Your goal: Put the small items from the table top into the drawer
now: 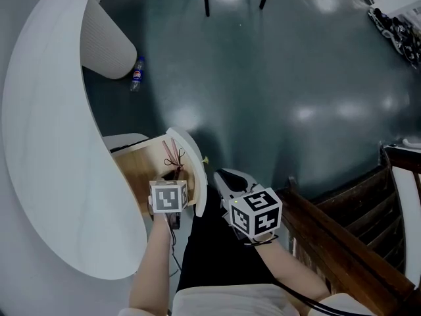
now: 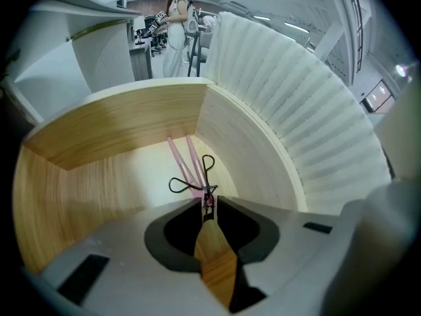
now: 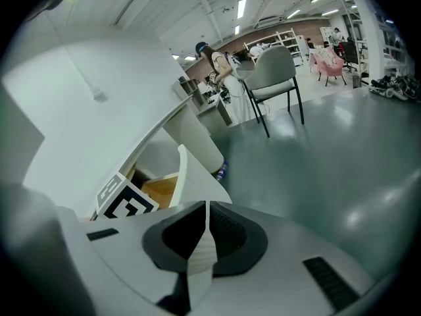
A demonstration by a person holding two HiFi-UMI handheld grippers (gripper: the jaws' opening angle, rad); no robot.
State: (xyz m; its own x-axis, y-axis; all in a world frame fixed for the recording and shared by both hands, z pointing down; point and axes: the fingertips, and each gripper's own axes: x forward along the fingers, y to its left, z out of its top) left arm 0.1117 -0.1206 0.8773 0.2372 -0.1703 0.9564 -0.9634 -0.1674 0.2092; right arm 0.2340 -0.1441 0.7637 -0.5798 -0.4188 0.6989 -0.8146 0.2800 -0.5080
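Pink-handled eyelash curler [image 2: 194, 176]: lies flat on the drawer bottom. Two slim pink bars run away from the tongs, two thin black wire finger loops curl off to either side, and the small dark metal head points back at the left tongs.
Curved wooden drawer [image 2: 118, 130]: pulled out from under the tabletop. Inside it is pale, straight-grained wood, with a bowed back wall and a smooth, light floor.
White ribbed drawer front [image 2: 296, 110]: a tall, thin panel that sweeps round in an arc. Its face is fluted with fine vertical ridges, and its top edge is plain and rounded.
Left tongs [image 2: 209, 206]: pointed steeply down into the drawer and released. The grey pads stand a narrow slit apart with wood grain showing through, and the curler's head sits right at the mouth of the slit, not visibly pinched.
Right tongs [image 3: 207, 209]: clenched, with the tips meeting. They are angled down just beside the outer face of the drawer front, whose edge rises right ahead of them, and I can make out nothing held.
Marker cubes [image 1: 168, 196]: one rides on each pair of tongs, boxy, with black-and-white squares.
White curved tabletop [image 1: 46, 143]: smooth, matt and crescent-shaped, overhanging the drawer.
Glossy dark teal floor [image 1: 276, 78]: hard, with soft patches of reflected light.
Clear plastic bottle with a blue label [image 1: 136, 74]: lies on the floor well apart from the drawer.
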